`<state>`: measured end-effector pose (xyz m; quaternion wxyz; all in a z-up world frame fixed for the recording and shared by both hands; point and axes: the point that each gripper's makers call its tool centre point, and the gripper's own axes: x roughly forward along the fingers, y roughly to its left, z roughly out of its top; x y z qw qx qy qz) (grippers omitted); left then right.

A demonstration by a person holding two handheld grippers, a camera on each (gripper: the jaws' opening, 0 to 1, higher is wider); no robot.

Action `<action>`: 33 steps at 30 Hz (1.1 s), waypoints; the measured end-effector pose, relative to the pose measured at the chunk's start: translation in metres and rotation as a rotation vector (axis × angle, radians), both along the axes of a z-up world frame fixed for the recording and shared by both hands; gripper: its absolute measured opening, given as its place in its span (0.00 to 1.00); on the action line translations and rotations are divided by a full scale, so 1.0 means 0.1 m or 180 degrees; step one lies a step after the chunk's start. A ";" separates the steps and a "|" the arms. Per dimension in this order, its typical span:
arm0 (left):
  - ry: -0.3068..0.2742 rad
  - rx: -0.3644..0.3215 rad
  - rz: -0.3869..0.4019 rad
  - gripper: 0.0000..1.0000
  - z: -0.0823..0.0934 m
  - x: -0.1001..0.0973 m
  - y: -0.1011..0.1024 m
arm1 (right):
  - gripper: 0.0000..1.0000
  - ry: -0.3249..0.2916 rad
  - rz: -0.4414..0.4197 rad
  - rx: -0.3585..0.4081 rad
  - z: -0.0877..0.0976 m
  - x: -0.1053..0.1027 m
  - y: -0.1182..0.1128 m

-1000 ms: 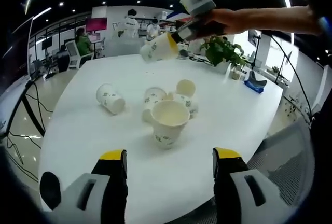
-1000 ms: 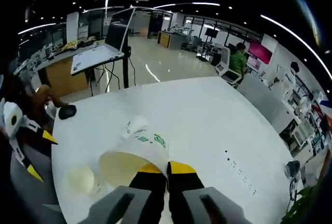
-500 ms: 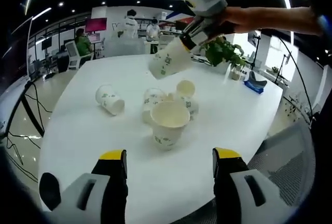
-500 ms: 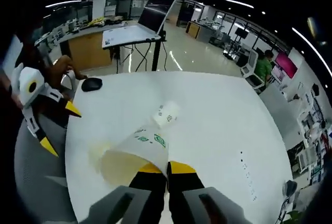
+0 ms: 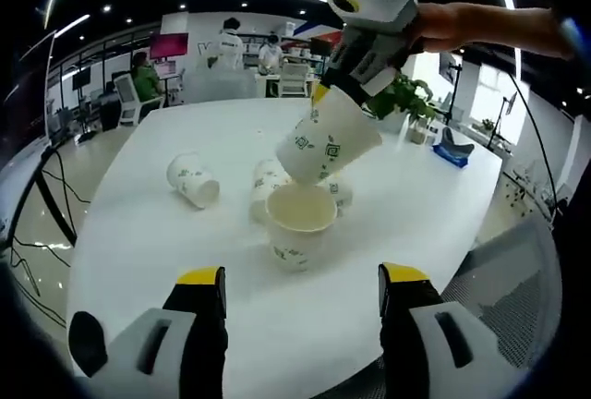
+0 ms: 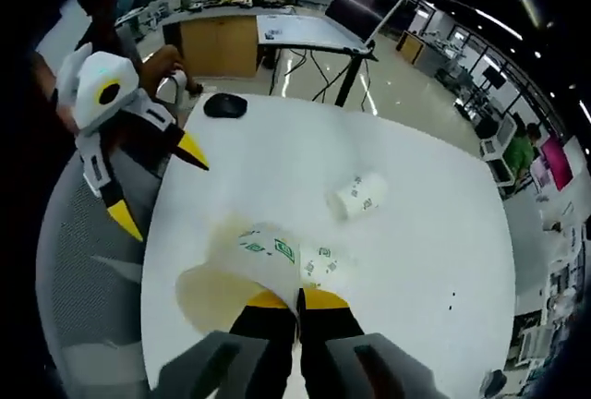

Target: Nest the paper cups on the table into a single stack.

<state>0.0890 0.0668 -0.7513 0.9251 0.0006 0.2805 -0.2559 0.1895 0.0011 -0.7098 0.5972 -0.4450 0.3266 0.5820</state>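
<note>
The right gripper [image 6: 296,299] has its yellow-tipped jaws pinched together on the rim of a held paper cup [image 6: 242,270], whose open mouth faces the camera in the right gripper view. In the left gripper view that same right gripper [image 5: 355,34] comes in from the upper right in a person's hand [image 5: 448,25], carrying the held paper cup [image 5: 328,145] tilted, base down and to the left, just above the mouth of an upright cup [image 5: 300,225] standing on the white table [image 5: 138,251]; whether the two cups touch cannot be told.

The left gripper [image 5: 300,279] hovers low over the near edge of the table with its jaws wide apart and nothing between them, the upright cup well ahead of them. In the right gripper view the left gripper [image 6: 138,150] shows at the left, over a grey mesh chair [image 6: 78,270].

Behind the upright cup lie a few more cups in a close cluster [image 5: 272,177], partly hidden by the held one. A lone cup [image 5: 194,180] lies on its side to the left, apart from the cluster; in the right gripper view the lone cup [image 6: 358,196] sits beyond the held cup. A dark computer mouse [image 6: 224,105] rests near the table's far edge
</note>
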 end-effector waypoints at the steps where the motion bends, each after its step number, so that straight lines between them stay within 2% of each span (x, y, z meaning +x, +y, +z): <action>1: -0.0001 -0.0002 0.0001 0.66 0.00 0.00 0.00 | 0.00 0.0003 0.0024 -0.0025 -0.01 -0.01 0.00; 11: 0.0000 -0.0037 0.0017 0.66 0.02 -0.01 -0.01 | 0.00 0.0022 0.0236 -0.0332 -0.20 -0.02 0.03; 17: -0.0001 -0.0042 0.0020 0.66 0.01 0.00 0.00 | 0.00 0.0073 0.0240 -0.0401 -0.22 -0.08 0.06; 24: 0.0011 -0.0057 0.0008 0.65 0.00 0.01 0.00 | 0.00 0.0106 0.0268 -0.0522 -0.36 -0.07 0.11; 33: 0.0034 -0.0081 0.0015 0.65 -0.02 0.01 -0.01 | 0.00 0.0172 0.0250 -0.0580 -0.42 -0.13 0.19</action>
